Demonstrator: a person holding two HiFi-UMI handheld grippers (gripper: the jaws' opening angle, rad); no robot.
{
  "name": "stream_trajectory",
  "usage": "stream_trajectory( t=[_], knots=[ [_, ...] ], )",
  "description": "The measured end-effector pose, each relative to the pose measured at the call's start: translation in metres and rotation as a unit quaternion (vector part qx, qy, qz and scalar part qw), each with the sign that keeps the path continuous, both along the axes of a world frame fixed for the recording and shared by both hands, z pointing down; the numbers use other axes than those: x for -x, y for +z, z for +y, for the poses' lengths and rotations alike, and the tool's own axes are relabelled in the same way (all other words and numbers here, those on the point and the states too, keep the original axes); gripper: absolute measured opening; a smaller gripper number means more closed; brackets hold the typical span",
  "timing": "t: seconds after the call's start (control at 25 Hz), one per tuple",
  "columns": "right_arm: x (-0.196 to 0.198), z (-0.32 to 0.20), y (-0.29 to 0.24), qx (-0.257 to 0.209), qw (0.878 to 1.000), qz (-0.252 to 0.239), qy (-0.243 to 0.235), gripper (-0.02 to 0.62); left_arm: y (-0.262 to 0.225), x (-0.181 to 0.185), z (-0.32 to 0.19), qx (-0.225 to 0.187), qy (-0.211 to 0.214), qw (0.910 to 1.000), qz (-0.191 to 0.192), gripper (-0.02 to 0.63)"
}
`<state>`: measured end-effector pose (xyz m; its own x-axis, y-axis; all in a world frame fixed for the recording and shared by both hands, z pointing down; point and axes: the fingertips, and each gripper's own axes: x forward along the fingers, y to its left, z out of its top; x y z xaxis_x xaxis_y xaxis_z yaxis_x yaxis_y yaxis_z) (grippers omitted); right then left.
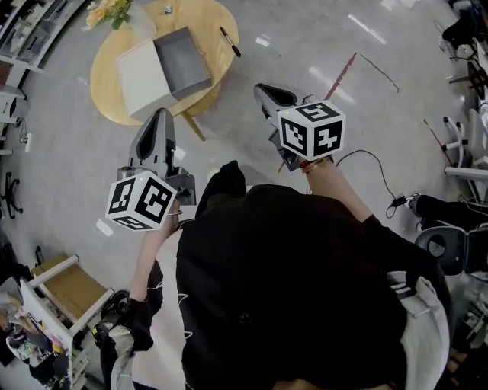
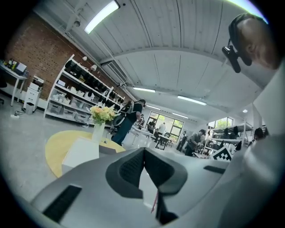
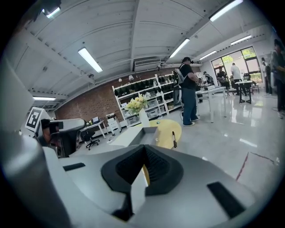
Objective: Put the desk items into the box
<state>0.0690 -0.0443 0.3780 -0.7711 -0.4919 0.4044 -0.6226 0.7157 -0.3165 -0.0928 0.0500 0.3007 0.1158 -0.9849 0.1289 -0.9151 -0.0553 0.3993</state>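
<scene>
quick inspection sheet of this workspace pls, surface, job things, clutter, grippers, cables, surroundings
surface: round yellow table, bare wood around the box.
job's things: open grey box, nothing seen inside, with its white lid lying against it; black pen near the table's right edge; small item at the far edge, too small to tell.
clutter: vase of flowers on the table.
grippers: left gripper and right gripper both shut and empty, held over the floor, short of the table.
cables: black cable on the floor at right.
surroundings: grey floor with a red line; shelving; people beyond.
</scene>
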Motion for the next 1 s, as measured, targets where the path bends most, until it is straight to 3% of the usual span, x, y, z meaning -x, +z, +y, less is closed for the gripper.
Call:
stream_trajectory(
  t=[0.32, 1.0],
  knots=[
    [0.014, -0.017, 0.028, 0.030, 0.999, 0.016, -0.003, 0.005, 0.020, 0.014, -0.026, 0.026, 0.001, 0.9997, 0.005, 0.011],
    [0.037, -0.109, 0.016, 0.018, 0.999, 0.032, 0.035, 0.005, 0.001, 0.051, -0.134, 0.003, 0.035, 0.9994, 0.005, 0.011]
  ],
)
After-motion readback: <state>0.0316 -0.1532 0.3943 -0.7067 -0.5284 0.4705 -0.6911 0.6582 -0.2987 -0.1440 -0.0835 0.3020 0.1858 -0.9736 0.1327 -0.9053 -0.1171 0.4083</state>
